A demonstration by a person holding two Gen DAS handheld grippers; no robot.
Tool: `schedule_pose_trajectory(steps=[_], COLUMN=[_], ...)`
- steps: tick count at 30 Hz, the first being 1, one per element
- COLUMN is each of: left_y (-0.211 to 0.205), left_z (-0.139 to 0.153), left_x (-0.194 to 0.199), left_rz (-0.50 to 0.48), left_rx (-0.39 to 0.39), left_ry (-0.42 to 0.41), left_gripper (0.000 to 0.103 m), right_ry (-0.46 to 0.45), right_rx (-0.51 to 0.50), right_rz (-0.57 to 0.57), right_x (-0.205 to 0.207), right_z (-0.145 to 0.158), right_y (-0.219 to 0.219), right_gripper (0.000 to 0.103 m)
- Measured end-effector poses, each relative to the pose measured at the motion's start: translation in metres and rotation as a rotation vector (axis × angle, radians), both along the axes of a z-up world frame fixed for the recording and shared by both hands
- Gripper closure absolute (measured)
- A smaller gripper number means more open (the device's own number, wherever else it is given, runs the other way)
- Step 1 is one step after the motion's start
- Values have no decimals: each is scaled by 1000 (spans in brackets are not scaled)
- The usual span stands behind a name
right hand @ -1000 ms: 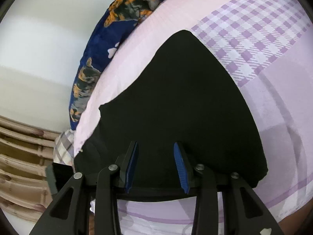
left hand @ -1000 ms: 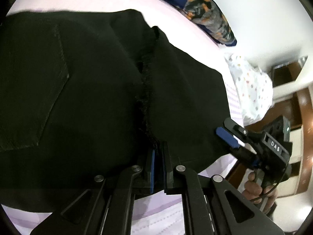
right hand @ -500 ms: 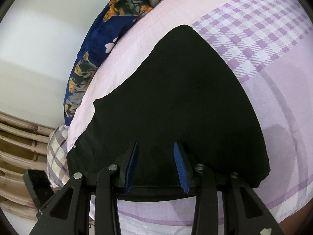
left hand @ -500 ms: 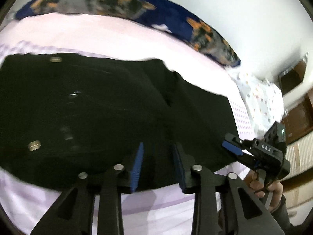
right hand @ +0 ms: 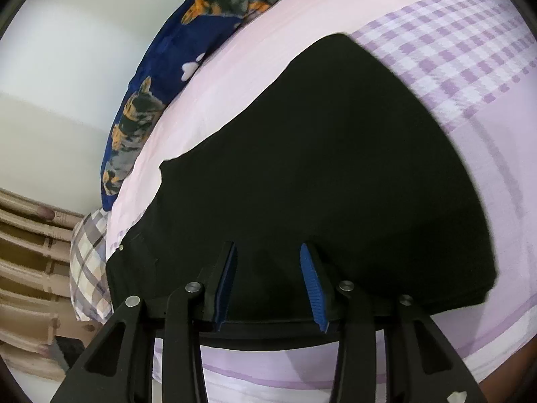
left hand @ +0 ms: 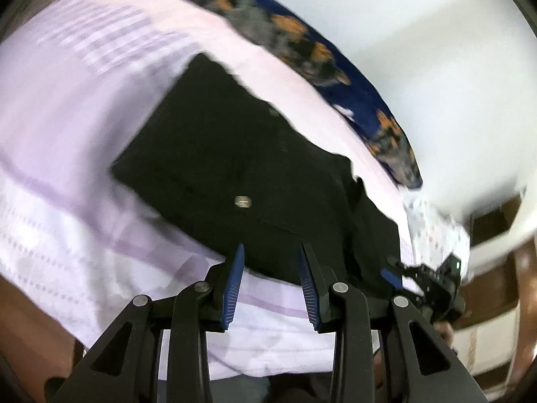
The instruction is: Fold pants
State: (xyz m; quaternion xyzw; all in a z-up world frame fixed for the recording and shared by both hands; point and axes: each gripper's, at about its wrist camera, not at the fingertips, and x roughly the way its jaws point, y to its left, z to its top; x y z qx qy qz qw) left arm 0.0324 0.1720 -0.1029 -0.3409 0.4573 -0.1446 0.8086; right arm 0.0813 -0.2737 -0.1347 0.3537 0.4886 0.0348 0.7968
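Lying flat on the bed sheet are the black pants, w/ pale pink and purple cloth showing all around them. In the left wrist view the pants look like a folded dark block on the sheet, and a small shiny button sits on the pants near their front edge. That view is blurry, so small details are hard to see.

The left gripper hangs just at the front edge of the pants, w/ its two blue pads spread wide apart and nothing between them. Can't tell if the tips touch the cloth.

The right gripper is also at the front edge of the pants, farther along. Its fingers are spread apart too, gripping nothing, w/ the tips over the black cloth. In the left wrist view the right gripper shows past the right end of the pants, blue tip pointing at them, w/ a bit of the person's hand under it.

Behind the pants, at the far side of the sheet, lies a dark blue blanket w/ orange and grey animal pics, up against a white wall. Left of the pants in the right wrist view there's a checked pillow, and past it some pale wood slats.
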Motion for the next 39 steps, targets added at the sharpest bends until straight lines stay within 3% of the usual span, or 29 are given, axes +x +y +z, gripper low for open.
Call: schedule_pose_trajectory(steps=[6,13,25,30,35,39], left_y=[31,58,80,89,92,84], left_z=[-24,-50,-59,-65,-63,-58], left_x=[0,5,20,23,25,38], left_rz=[105,181,238,273,281,266], left_rx=[-68,-251,-322,-395,-367,-270], left_ry=[51,85,64,67,50,40], left_gripper=[68,58,55,55,55,55], right_ry=[5,9,14,18,18,5], right_rx=[-24,-29,-61,-65,-59,-61], right_rz=[55,97,102,101,98,101], right_x=[9,19,26,27,27,28], right_z=[2,2,3,3,3,3], right_y=[28,53,66,67,67,70], right_gripper=[62,60,57,57,56,53])
